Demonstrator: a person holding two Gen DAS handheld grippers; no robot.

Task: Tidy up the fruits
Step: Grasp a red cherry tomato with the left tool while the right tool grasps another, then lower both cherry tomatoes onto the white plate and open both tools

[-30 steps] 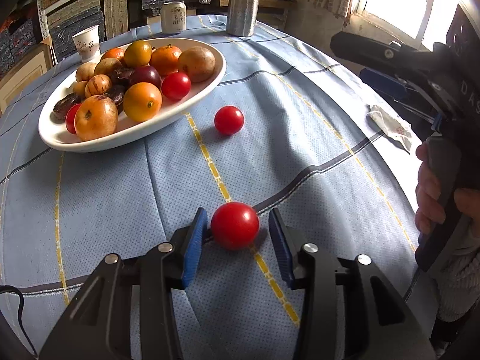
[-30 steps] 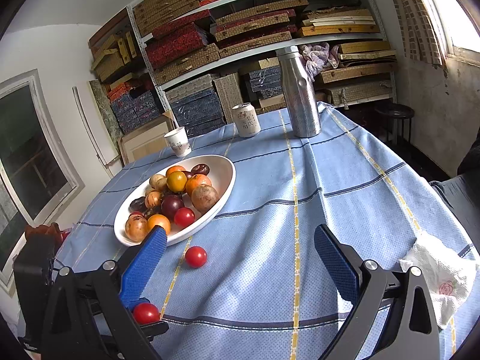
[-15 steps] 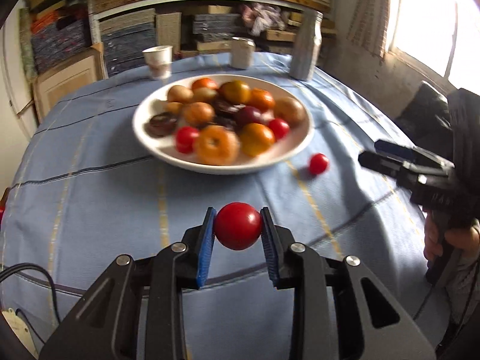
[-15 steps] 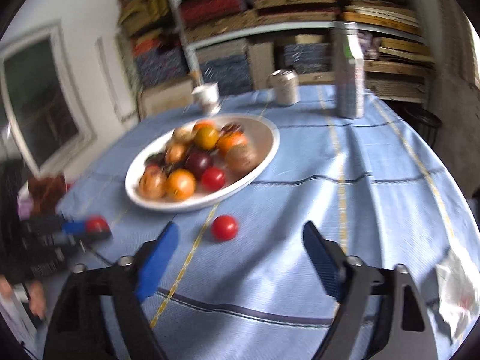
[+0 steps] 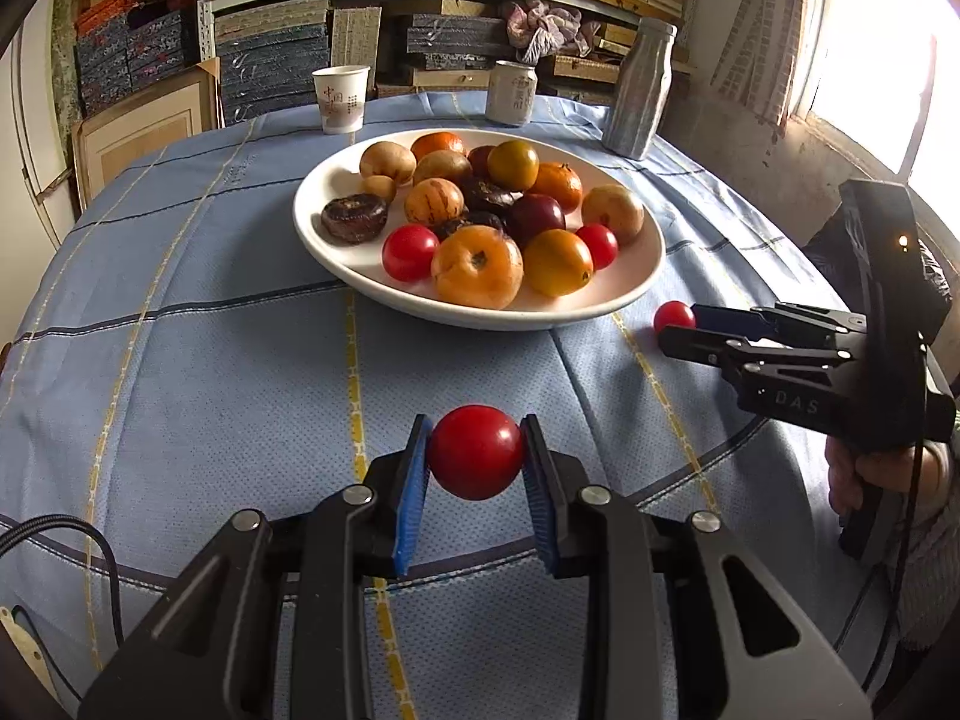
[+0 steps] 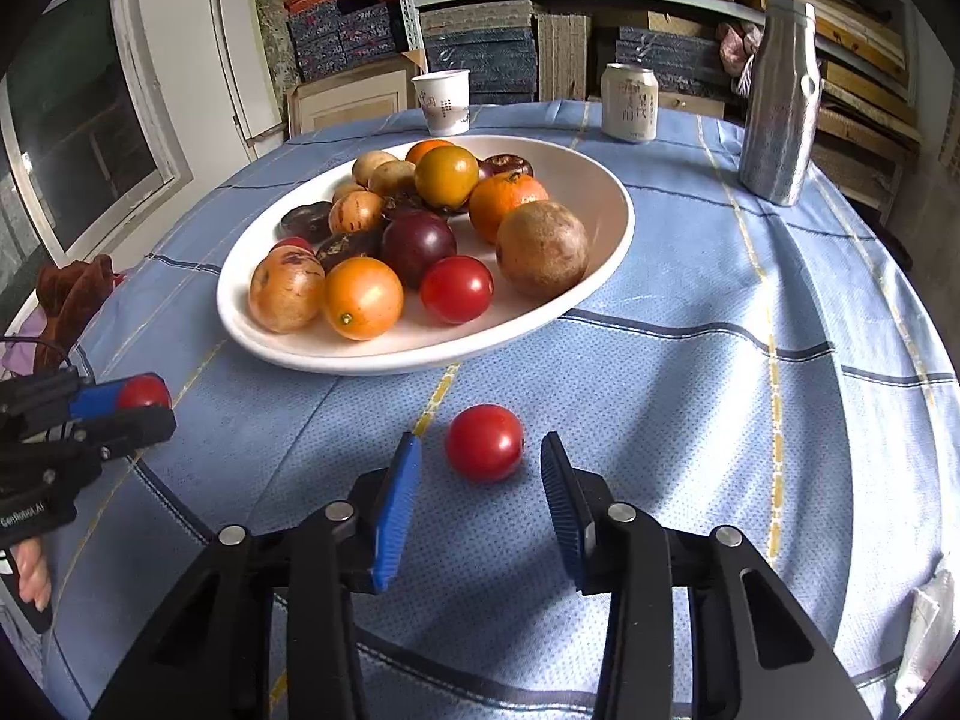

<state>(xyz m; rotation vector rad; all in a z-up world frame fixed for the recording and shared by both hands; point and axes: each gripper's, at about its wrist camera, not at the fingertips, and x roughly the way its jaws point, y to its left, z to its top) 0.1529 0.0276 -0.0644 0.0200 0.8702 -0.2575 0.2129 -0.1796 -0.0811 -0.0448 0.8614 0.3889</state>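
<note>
Between our right gripper's (image 6: 480, 498) closing jaws, toward twelve o'clock, the loose tomato (image 6: 485, 443) lies untouched on the cloth; our left gripper (image 5: 474, 465) clamps another tomato (image 5: 476, 451), plate (image 5: 360, 276) at twelve

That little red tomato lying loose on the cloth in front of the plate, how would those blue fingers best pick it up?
Across its round middle, one pad on each side, coming down at a slant from the near edge of the table. The loose tomato is smooth and ball-shaped, so its widest part probably slips least. The right gripper already straddles it, jaws closing, pads not yet touching. The white plate behind blocks the far side.
</note>
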